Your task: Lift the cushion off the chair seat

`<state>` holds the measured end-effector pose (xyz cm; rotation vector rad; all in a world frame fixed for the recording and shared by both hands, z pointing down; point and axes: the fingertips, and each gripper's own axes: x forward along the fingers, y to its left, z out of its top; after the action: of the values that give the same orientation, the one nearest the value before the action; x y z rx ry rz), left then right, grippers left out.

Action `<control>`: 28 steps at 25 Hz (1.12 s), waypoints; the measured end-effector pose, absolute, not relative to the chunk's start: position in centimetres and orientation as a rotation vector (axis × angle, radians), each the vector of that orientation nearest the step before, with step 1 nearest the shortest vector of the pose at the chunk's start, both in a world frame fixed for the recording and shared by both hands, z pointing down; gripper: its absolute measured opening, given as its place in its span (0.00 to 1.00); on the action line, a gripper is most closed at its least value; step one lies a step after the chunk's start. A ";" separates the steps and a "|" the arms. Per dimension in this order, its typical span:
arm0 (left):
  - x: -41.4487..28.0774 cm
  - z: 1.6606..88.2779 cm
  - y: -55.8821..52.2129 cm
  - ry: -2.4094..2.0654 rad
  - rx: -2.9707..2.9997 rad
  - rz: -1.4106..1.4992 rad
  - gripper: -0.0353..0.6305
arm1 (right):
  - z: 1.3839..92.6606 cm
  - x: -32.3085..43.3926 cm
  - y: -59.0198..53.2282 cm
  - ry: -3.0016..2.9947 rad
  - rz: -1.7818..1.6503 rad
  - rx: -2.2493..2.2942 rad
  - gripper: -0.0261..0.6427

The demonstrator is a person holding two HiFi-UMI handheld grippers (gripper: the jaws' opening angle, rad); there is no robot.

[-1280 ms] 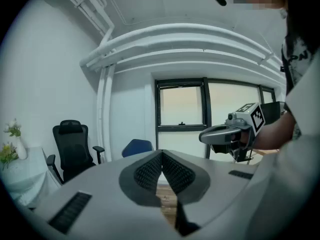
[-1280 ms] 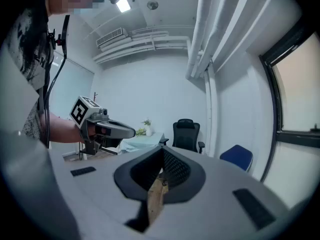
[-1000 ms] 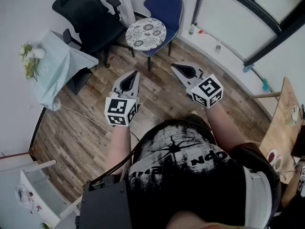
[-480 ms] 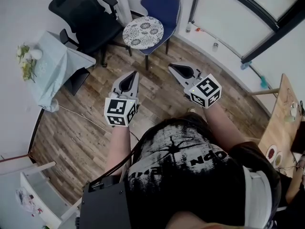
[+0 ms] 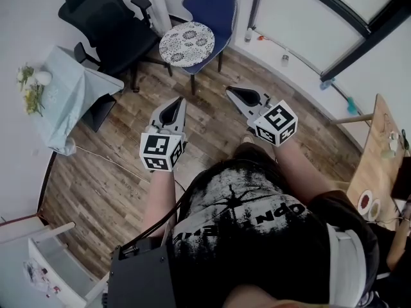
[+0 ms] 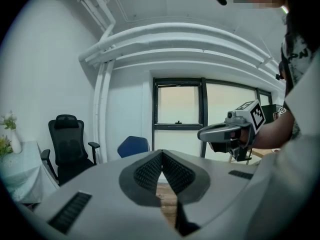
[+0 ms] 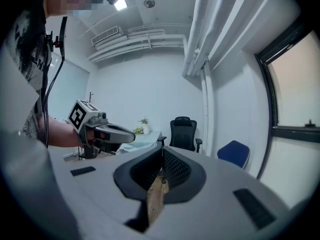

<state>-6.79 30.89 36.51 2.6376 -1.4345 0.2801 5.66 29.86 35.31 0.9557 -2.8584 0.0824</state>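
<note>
Jaws closed, empty; cushion (image 5: 187,43) lies on blue chair (image 5: 209,5)

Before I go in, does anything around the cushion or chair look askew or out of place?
Nothing is damaged or spilled. The round cushion lies flat on the blue chair, seeming to overhang its front edge slightly. A thin cable trails loose across the wood floor.

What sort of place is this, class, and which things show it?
Probably a small office or meeting room: a black office chair beside a blue chair with a round patterned cushion on its seat, and a dark-framed window.
</note>
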 end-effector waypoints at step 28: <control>-5.8 37.6 17.5 -1.494 2.560 0.350 0.07 | 36.7 5.1 15.2 -2.890 0.152 0.820 0.07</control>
<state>-5.76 17.49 37.59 2.5599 -1.4936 0.3501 5.15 15.23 36.68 0.8199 -2.8904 0.1519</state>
